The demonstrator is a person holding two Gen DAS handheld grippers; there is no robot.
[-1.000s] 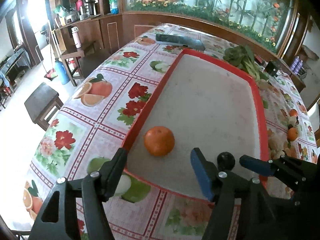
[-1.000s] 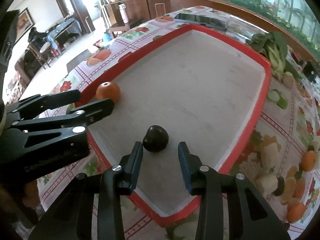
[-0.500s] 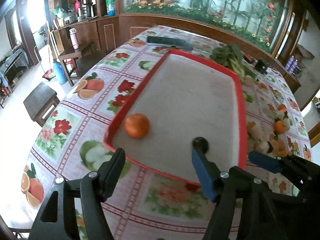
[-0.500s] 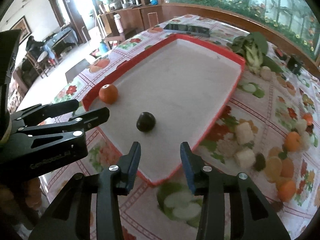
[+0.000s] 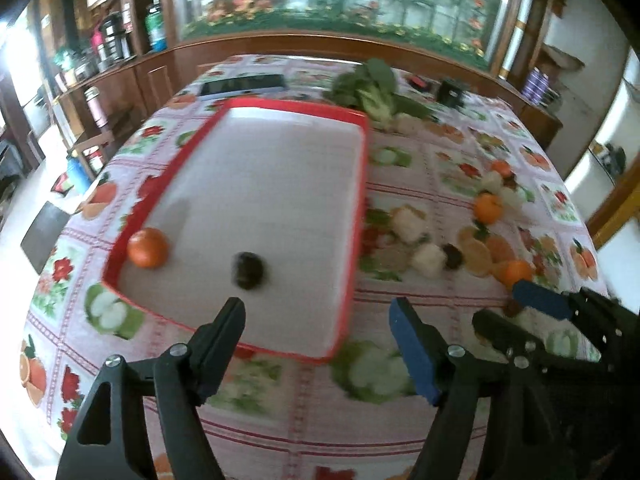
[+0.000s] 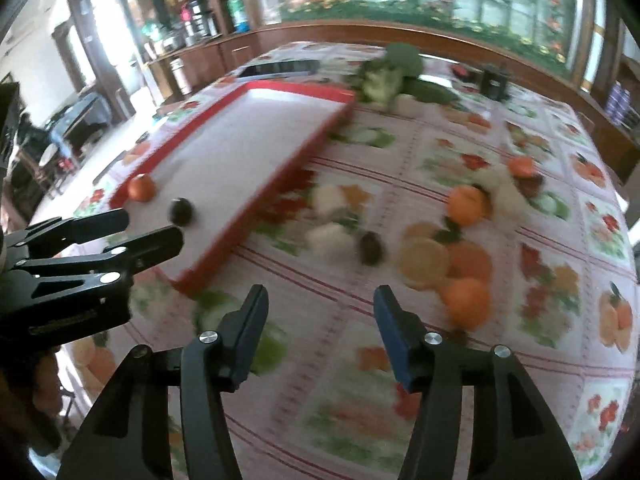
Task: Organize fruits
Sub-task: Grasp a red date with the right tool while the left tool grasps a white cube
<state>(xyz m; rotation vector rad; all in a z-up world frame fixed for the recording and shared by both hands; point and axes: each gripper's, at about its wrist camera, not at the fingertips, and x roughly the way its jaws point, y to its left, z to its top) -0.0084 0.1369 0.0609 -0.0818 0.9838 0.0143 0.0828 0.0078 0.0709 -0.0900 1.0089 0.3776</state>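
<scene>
Both claws hung over the patterned worktop [image 5: 280, 400] just off the near edge of the red tray [image 5: 362, 184], and neither held anything. The left claw [image 5: 318, 328] stood spread, its jaws having just been opening, with only the tray's near right corner and cloth showing between its fingers. The right claw [image 6: 320, 320] was also spread, its jaws having just been opening wider, with bare cloth between them.

The tray held 2 fruits near its close end. 1 orange [image 5: 147, 247] sat in the near left corner, against the rim. 1 dark round fruit [image 5: 248, 270] lay just beside it toward the middle, a little ahead of the left claw's left finger and apart from it. The rest of the tray's pale floor was bare.

Loose fruit lay on the worktop to the right of the tray, ahead of the right claw and well apart from its fingers. In the right wrist view I counted 3 loose oranges: 1 nearest the claw [image 6: 468, 300], 1 farther back [image 6: 466, 205] and 1 smaller beyond that [image 6: 522, 166]. 1 dark fruit [image 6: 372, 249] lay between the tray and the oranges, with at least 2 pale chunks [image 6: 330, 236] next to it. The blur and the fruit printed on the cloth made a firmer count hard.

Leafy greens [image 5: 372, 88] lay past the tray's far right corner, and a flat dark device [image 5: 244, 85] lay beyond its far end.
</scene>
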